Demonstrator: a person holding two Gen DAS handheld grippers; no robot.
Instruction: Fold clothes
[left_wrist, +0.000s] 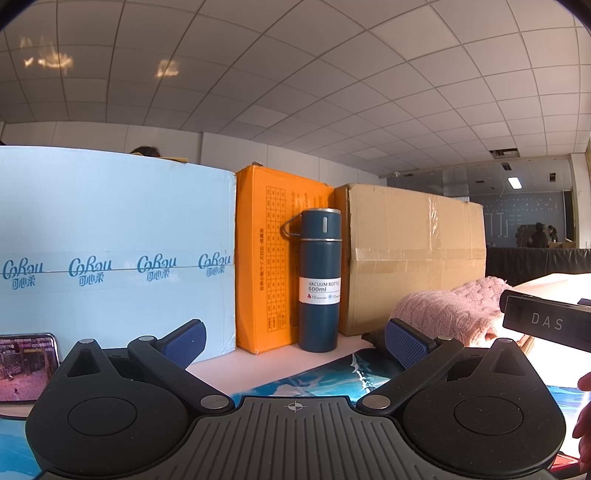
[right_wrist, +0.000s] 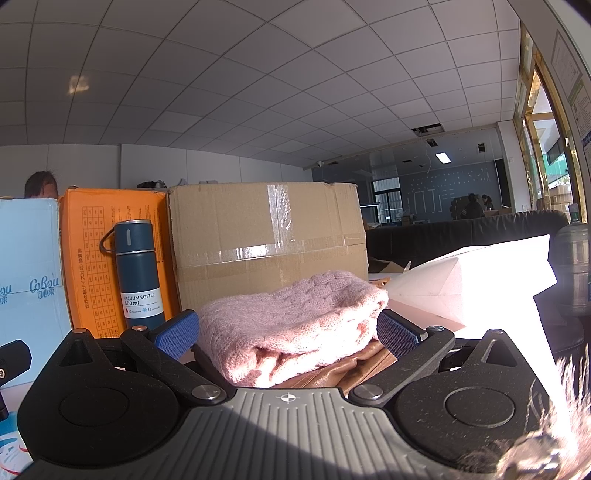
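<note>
A folded pink knitted sweater (right_wrist: 291, 317) lies on a brown garment (right_wrist: 332, 373) on the table, straight ahead of my right gripper (right_wrist: 288, 332). The right gripper is open, its blue pads on either side of the sweater's front edge, not pressing it. In the left wrist view the sweater (left_wrist: 454, 310) sits to the right. My left gripper (left_wrist: 295, 343) is open and empty, low over a blue patterned mat (left_wrist: 325, 376). The right gripper's black body (left_wrist: 546, 321) shows at the right edge of the left wrist view.
A light blue carton (left_wrist: 110, 251), an orange box (left_wrist: 269, 251), a dark blue vacuum bottle (left_wrist: 319, 280) and a brown cardboard box (left_wrist: 413, 251) line the back. A phone (left_wrist: 27, 365) stands at left. A white foam piece (right_wrist: 480, 273) lies right of the sweater.
</note>
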